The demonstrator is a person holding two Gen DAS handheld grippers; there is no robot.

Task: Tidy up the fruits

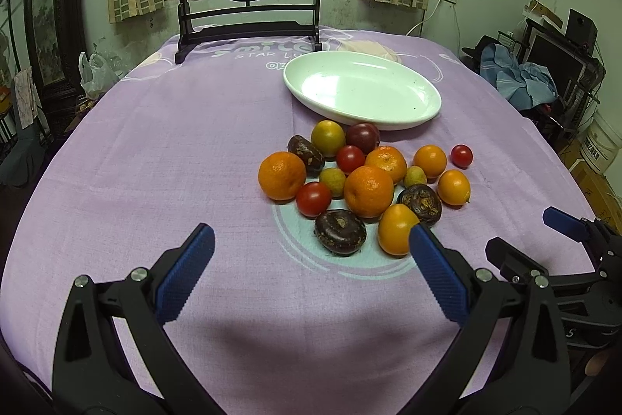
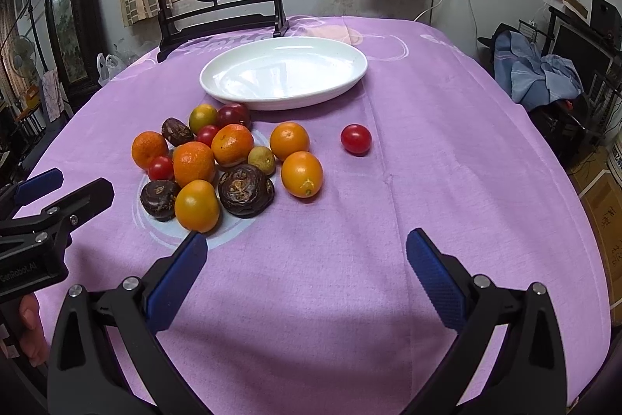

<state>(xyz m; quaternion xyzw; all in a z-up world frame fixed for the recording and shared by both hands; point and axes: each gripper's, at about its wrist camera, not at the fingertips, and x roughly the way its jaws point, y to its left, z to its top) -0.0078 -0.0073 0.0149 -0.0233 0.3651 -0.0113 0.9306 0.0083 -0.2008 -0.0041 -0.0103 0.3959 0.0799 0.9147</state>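
purple-clothed table (image 2: pixel 447 142) bears plate (image 2: pixel 233 80), fruits (image 2: pixel 233 166), screen (image 2: pixel 217 22).

Left tool (image 1: pixel 311 240), right tool (image 2: pixel 305 246): both spread wide, side by side.

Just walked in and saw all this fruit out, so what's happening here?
A person holds two sets of tongs over a purple-clothed table, sorting fruit. Both the left tongs and the right tongs are open and hold nothing. The fruit pile sits on the cloth in front of the white plate, with one cherry tomato apart. The plate holds nothing yet.
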